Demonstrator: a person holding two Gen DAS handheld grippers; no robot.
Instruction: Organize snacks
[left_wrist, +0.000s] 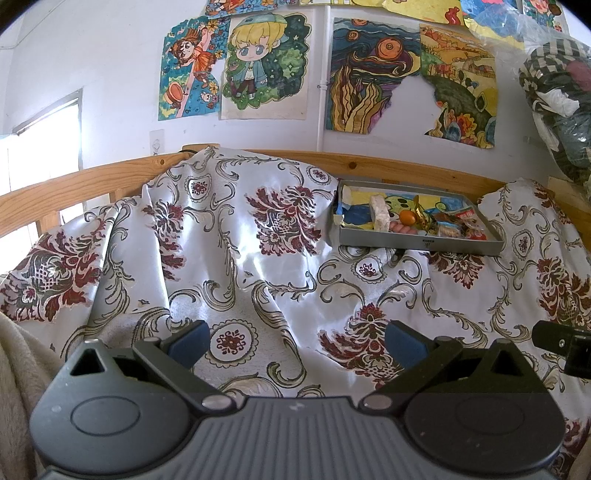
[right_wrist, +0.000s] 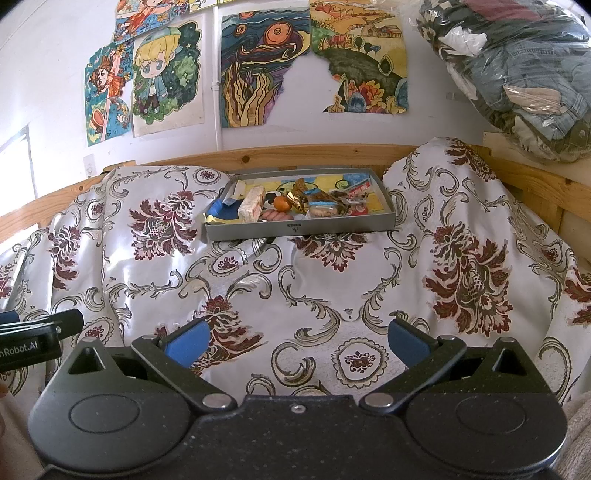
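- Snacks lie piled in a shallow grey rectangular cardboard tray (right_wrist: 295, 230), lined with a colourful drawing, which sits on a white satin cloth with dark red floral and grey scroll patterns (right_wrist: 332, 295), just in front of a pale wooden rail (right_wrist: 295, 153).
- Among them: a small round orange fruit (right_wrist: 282, 204), a pale wrapped block (right_wrist: 252, 208), pink sausages (right_wrist: 275, 216), a gold foil wrapper (right_wrist: 297, 197) and a clear packet of biscuits (right_wrist: 323, 210).
- In the right wrist view the tray stands upper centre of the frame, well beyond the right gripper (right_wrist: 295, 345), almost straight ahead.
- In the left wrist view the same tray (left_wrist: 421, 245) lies right of centre, well apart from the left gripper (left_wrist: 297, 343).
- Both grippers have their blue-padded fingers spread wide with nothing between them, only cloth below.
- Painted paper pictures (left_wrist: 266, 66) hang on the white wall across the top of the frame.
- A clear plastic bag of folded clothes (right_wrist: 517, 74) fills the upper right.
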